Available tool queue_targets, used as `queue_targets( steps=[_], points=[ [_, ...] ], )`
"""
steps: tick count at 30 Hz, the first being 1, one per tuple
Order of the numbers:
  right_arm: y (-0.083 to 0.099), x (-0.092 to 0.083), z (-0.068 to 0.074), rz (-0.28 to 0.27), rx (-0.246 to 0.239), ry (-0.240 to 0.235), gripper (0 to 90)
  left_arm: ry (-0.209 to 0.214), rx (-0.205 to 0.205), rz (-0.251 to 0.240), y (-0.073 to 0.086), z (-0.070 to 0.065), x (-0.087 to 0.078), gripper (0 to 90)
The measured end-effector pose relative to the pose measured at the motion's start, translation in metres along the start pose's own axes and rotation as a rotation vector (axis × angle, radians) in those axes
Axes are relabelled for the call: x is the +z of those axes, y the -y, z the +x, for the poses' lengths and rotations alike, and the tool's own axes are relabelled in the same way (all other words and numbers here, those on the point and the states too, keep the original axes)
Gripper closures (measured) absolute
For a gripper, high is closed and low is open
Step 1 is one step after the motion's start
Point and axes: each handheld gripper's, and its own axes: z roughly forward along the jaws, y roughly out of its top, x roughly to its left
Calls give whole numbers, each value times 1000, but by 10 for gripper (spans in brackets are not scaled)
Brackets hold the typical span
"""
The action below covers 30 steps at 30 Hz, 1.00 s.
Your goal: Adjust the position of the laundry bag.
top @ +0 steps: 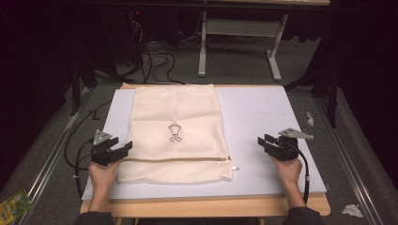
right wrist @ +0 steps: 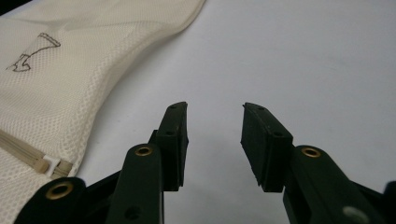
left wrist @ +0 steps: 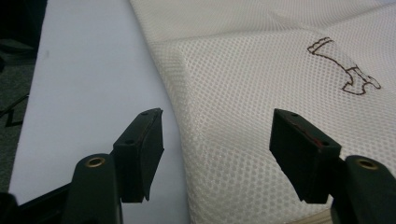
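A cream mesh laundry bag (top: 176,133) lies flat on the white board (top: 263,117), with a small brown emblem (top: 174,133) at its middle and a zipper (top: 176,159) running across near its front end. My left gripper (top: 126,148) is open at the bag's left edge, just above the zipper; in the left gripper view its jaws straddle that edge of the bag (left wrist: 261,116), one over the board and one over the mesh. My right gripper (top: 261,140) is open over bare board to the right of the bag, with nothing between its fingers (right wrist: 175,135). The zipper pull (right wrist: 49,164) shows at the lower left of the right gripper view.
The board rests on a wooden table (top: 206,207) whose front edge runs along the bottom. Cables (top: 155,61) and a white table frame (top: 239,42) stand on the floor behind. Crumpled scraps (top: 352,210) lie on the floor at the right, and a green packet (top: 14,205) at the lower left.
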Motion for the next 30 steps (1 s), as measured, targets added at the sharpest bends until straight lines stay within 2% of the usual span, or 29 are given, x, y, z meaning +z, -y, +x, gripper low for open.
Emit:
queue_targets(
  steps=[2, 4, 7, 11, 15, 17, 23, 26, 28, 30],
  points=[
    [-1, 4, 4, 13, -8, -8, 617, 3, -6, 9, 0, -1, 1, 353],
    [-2, 8, 7, 30, -13, 0, 612, -14, -17, 36, -1, -2, 2, 353],
    [-5, 12, 13, 47, -17, -7, 597, -32, 4, 52, -2, -3, 2, 352],
    [-6, 17, 21, 47, -39, -21, 551, -20, -1, 59, -2, -6, 4, 350],
    [-5, 26, 28, 80, -49, -33, 550, -10, 1, 70, -3, -9, 7, 351],
    [-6, 29, 31, 77, -61, -33, 546, -8, 5, 67, -3, -11, 7, 351],
    [-8, 35, 41, 95, -58, -70, 557, -8, -5, 78, -5, -13, 9, 360],
    [-10, 42, 46, 146, -33, -131, 578, -14, -11, 107, -5, -13, 13, 381],
    [-12, 46, 51, 161, -50, -142, 576, -20, -10, 116, -5, -12, 13, 386],
    [-15, 50, 57, 163, -46, -162, 568, -23, -13, 120, -5, -12, 13, 383]
  ],
)
